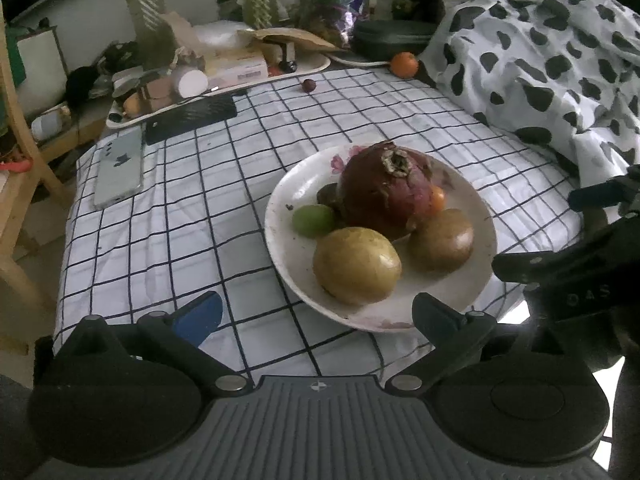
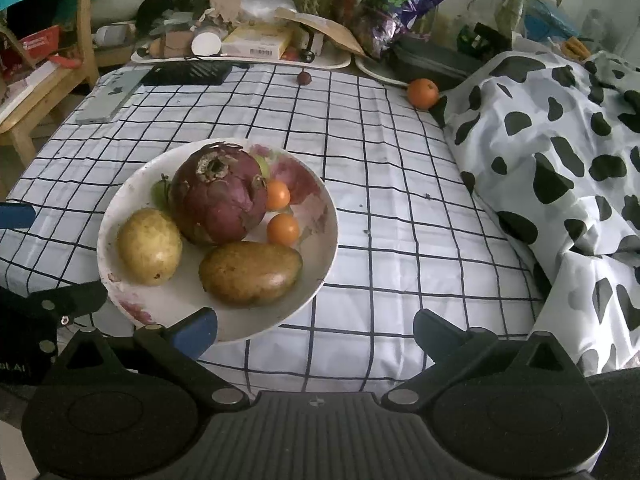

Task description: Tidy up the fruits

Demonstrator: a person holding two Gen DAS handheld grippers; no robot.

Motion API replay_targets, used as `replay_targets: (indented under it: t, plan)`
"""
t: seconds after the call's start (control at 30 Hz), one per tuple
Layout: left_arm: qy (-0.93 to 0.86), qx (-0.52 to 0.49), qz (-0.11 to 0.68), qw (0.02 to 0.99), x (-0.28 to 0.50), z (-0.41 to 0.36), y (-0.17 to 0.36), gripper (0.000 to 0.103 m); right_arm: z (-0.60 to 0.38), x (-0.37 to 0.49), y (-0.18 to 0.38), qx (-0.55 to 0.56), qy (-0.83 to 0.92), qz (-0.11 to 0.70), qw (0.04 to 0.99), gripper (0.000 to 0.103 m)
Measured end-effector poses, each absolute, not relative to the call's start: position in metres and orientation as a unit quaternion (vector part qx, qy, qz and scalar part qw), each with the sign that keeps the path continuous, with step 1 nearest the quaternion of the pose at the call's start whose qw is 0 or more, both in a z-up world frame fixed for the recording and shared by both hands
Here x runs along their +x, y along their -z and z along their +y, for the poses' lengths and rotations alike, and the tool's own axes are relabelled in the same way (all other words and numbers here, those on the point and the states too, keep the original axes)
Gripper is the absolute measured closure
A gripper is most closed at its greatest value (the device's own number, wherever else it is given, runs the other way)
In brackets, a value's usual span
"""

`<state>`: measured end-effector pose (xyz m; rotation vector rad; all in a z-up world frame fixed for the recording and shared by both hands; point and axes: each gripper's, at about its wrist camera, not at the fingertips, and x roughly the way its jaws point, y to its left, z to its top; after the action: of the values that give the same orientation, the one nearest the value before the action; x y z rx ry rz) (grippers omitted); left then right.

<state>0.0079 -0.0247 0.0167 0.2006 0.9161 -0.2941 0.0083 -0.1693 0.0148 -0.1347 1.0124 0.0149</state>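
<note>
A white plate (image 1: 280, 216) (image 2: 320, 216) sits on the checked cloth. It holds a large dark red fruit (image 1: 384, 188) (image 2: 218, 194), two yellow-brown fruits (image 1: 356, 266) (image 2: 250, 274), a green fruit (image 1: 312, 220) and two small orange fruits (image 2: 283, 230). An orange (image 1: 404, 65) (image 2: 423, 93) and a small dark fruit (image 1: 309, 85) (image 2: 304, 77) lie loose at the far edge. My left gripper (image 1: 316, 316) is open and empty before the plate's near rim. My right gripper (image 2: 316, 330) is open and empty at the plate's near right rim.
A cow-print cloth (image 1: 552, 60) (image 2: 560, 160) is heaped on the right. A phone (image 1: 120, 168) and a dark flat case (image 1: 190, 118) lie at the far left. Cluttered trays (image 2: 240, 54), plants and bags line the back. A wooden chair (image 2: 24, 136) stands left.
</note>
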Motion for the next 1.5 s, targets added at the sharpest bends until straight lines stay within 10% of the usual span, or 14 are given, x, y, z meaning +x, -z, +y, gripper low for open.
replay_targets:
  t: [1.5]
  plan:
    - [0.123, 0.109, 0.457, 0.874, 0.0126, -0.0261, -0.0110, 0.000, -0.1679, 0.0118, -0.0119, -0.066, -0.007, 0.489, 0.870, 0.000]
